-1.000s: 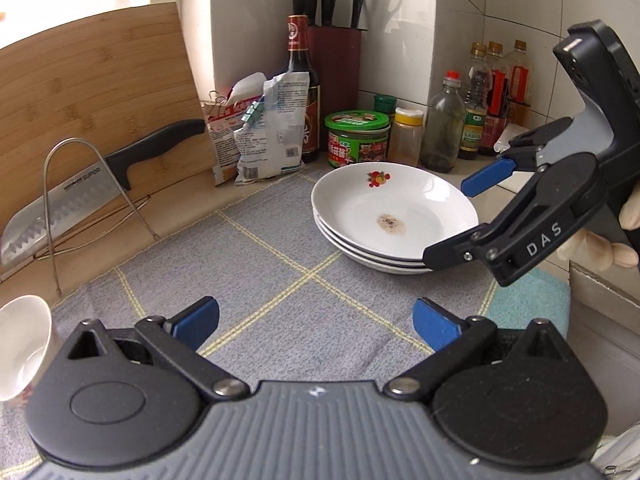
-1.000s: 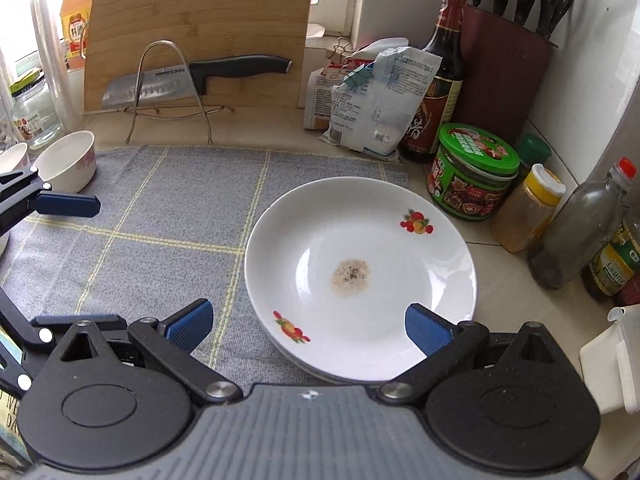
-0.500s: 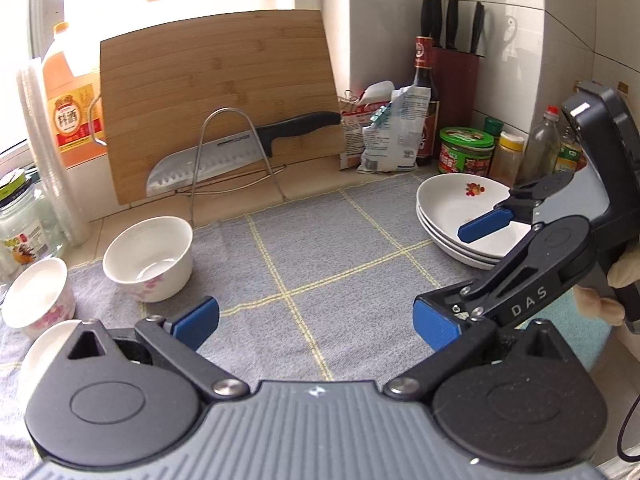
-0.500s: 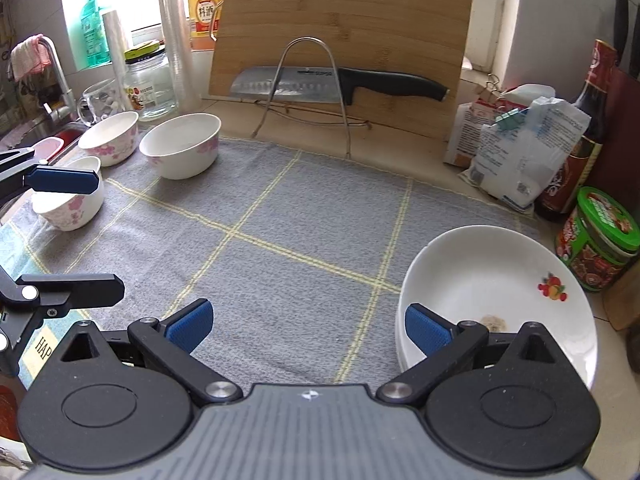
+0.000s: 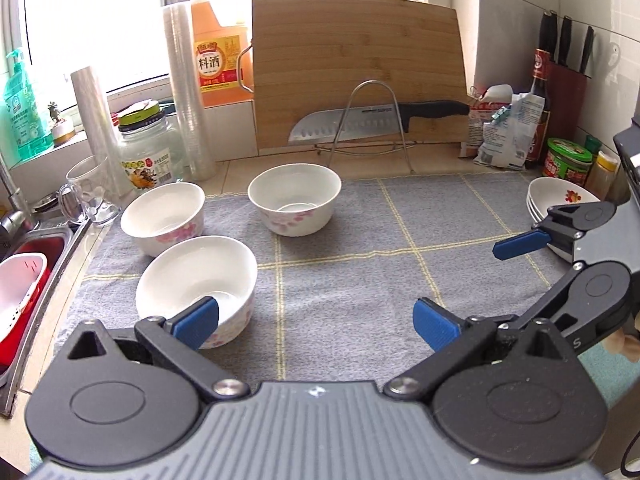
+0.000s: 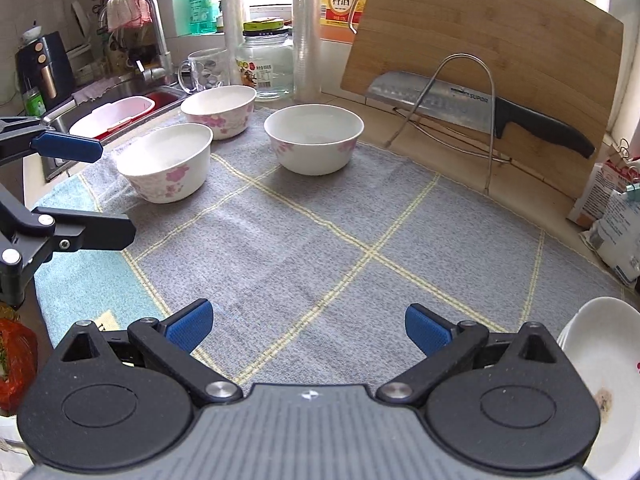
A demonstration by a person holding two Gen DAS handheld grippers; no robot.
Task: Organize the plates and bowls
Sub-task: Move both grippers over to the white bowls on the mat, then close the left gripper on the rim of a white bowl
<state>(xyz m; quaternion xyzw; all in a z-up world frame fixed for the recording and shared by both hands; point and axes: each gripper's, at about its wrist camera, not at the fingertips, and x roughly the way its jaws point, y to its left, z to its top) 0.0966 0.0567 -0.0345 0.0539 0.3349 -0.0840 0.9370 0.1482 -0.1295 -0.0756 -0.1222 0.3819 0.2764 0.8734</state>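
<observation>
- Both cameras have swung from the stack of plates toward the three bowls since a second ago; the plates have slid to the right edge of each view and neither pair of jaws has taken anything up.
- Left wrist view: the left gripper [image 5: 316, 320] has its jaws spread wide and empty over the grey mat [image 5: 360, 280]. The nearest bowl [image 5: 196, 284] sits just beside the left blue pad, which overlaps its rim in the picture; I cannot tell whether they touch. A second bowl [image 5: 162, 218] stands close behind it and a third bowl [image 5: 294, 204] further back, apart from both. The stack of plates [image 5: 554, 200] lies far right, partly behind the right gripper [image 5: 516, 276], whose jaws are also wide apart and hold nothing.
- Right wrist view: the right gripper hovers over open mat, the same three bowls ahead-left and the plates at the lower right corner.
- Handling, as a judgement: the bowls look like glazed ceramic, so stiff, slick, breakable and fairly heavy; a pinch across the rim wall seems the best hold.
- Room: the middle of the mat is free. The sink [image 6: 120, 116] edge lies just left of the bowls, and the glass jar [image 6: 266, 62] and mug [image 6: 204, 70] crowd behind them on the table.
</observation>
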